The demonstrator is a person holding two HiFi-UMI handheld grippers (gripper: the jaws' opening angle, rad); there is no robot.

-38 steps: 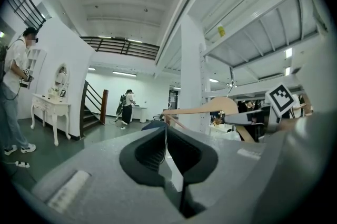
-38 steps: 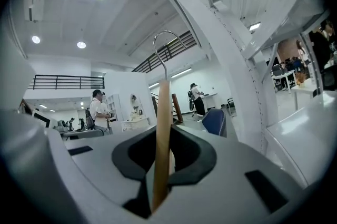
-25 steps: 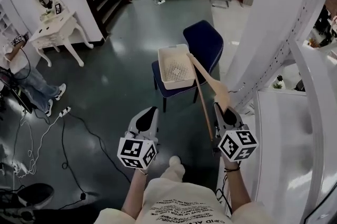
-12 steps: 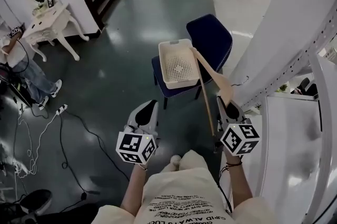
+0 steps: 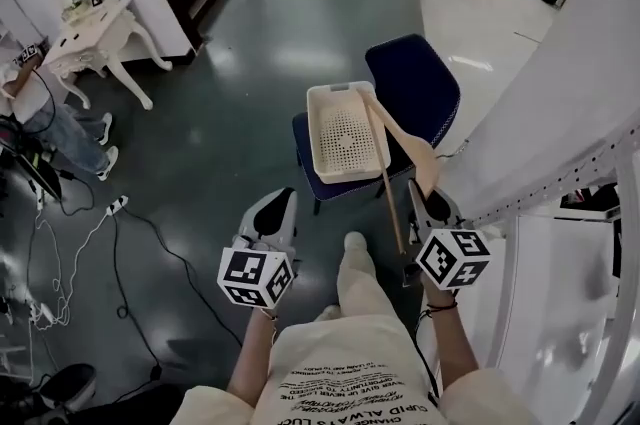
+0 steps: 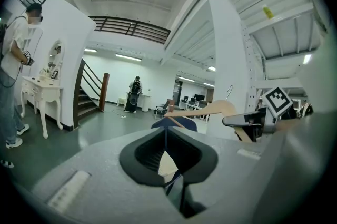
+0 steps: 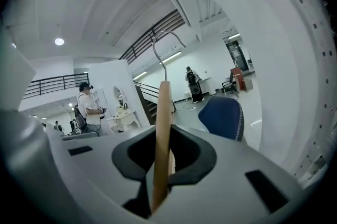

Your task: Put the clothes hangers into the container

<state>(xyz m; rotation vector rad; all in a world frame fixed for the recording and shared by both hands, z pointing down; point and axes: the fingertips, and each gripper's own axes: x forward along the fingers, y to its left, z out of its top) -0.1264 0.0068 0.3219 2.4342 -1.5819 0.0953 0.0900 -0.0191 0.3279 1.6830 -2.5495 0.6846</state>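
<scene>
My right gripper [image 5: 425,203] clamps a pale wooden clothes hanger [image 5: 402,145] (wire hook upward), its far end by the right rim of the cream perforated plastic basket [image 5: 318,131] on the blue chair's [image 5: 425,83] seat. My left gripper [image 5: 277,209] seems closed, empty.

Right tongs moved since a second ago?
Yes. The right tongs, shut on the hanger, have closed in on the basket on the blue chair.
</scene>
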